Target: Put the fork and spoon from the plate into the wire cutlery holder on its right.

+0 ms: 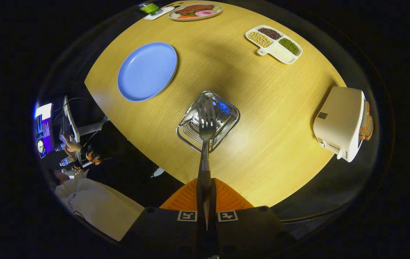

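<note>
Above the wire cutlery holder (208, 121), gripper (205, 194) clamps fork (206, 120).

Bright overhead light on the table (262, 108); dark, fisheye-warped edges.

Round wooden table (262, 108) bears blue plate (147, 71), wire cutlery holder (222, 124), divided bean tray (274, 44), toaster (341, 122), food platter (195, 11).

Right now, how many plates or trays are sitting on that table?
3. A bare blue plate left of the wire cutlery holder; a food plate at the far edge; a divided tray of beans far right. The gripper holds the fork over the holder.
</note>
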A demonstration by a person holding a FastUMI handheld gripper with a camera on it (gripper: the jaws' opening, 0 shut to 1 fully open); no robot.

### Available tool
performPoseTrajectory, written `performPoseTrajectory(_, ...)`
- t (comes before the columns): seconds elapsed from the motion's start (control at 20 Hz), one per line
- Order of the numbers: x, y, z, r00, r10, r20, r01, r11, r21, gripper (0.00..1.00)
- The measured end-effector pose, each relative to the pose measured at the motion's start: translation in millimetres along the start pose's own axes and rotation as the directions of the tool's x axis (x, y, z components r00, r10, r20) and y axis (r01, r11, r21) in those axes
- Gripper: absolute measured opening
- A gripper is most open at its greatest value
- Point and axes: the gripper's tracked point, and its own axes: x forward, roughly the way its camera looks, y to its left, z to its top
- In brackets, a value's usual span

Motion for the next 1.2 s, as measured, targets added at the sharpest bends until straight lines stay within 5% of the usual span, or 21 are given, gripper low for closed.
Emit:
performPoseTrajectory(0.55,10,4,23,0.995,0.056,-0.079,-0.053,0.998,0.036,0.14)
performPoseTrajectory(0.6,7,8,26,0.995,0.077,-0.063,-0.074,0.996,0.053,0.27)
performPoseTrajectory(0.7,1,10,34,0.995,0.096,-0.016,-0.094,0.994,0.062,0.32)
performPoseTrajectory(0.75,-4,10,36,0.995,0.095,0.010,-0.096,0.994,0.058,0.43)
performPoseTrajectory(0.8,-7,12,38,0.994,0.104,0.041,-0.106,0.993,0.057,0.69)
performPoseTrajectory(0.9,-18,20,37,0.985,0.137,0.103,-0.144,0.988,0.063,0.95)
performPoseTrajectory(1.2,-57,35,26,0.941,0.147,0.305,-0.172,0.983,0.056,0.99)
